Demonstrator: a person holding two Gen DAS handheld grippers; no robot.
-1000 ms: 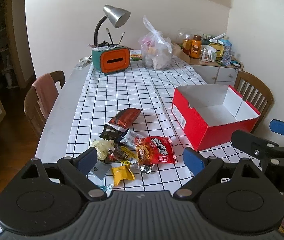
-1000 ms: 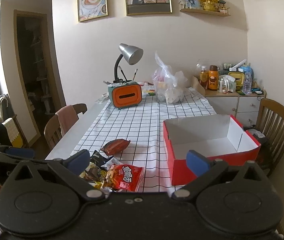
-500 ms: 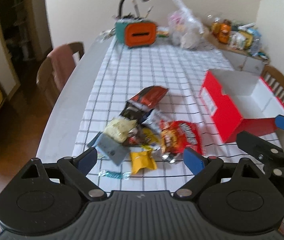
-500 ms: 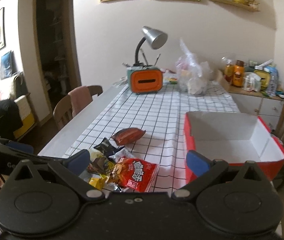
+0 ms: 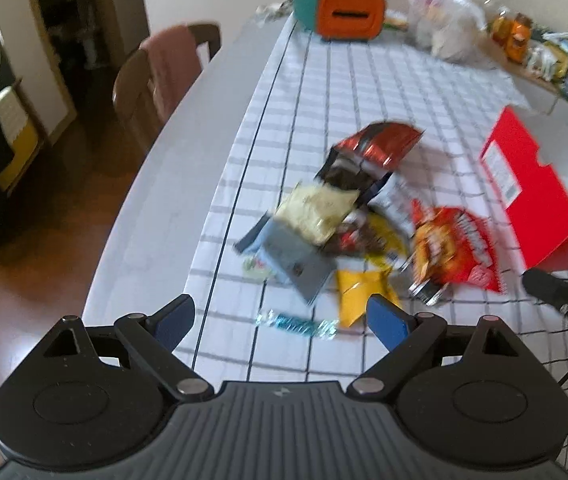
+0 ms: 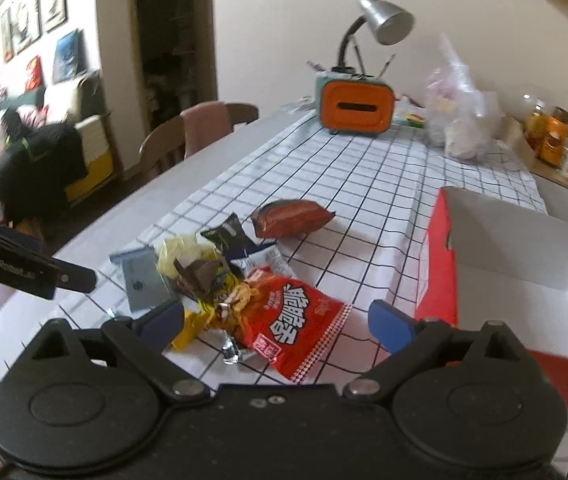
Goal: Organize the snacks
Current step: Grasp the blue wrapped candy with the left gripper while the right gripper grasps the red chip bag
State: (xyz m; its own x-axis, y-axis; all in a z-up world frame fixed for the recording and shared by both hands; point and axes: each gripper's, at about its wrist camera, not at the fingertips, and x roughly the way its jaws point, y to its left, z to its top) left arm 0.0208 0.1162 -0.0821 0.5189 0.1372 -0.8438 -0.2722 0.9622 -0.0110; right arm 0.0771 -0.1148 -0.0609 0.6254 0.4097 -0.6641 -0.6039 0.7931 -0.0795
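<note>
Both tongs now sit lower and nearer the snacks than a second ago. The left tongs (image 5: 282, 320) stand spread and empty above a small teal-wrapped candy (image 5: 296, 323). The right tongs (image 6: 276, 322) are wide, just beginning to close, nothing between them. Ahead lies the large red crinkled snack bag (image 6: 296, 320), long axis running from 5 to 11 o'clock, on the checked surface (image 6: 364, 176). The open red cardboard box (image 6: 524, 264) sits at 2 o'clock.

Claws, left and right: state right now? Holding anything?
Left claw: open, empty, above the snack pile.
Right claw: wide but closing, nothing gripped; red snack bag lies beneath it.
</note>
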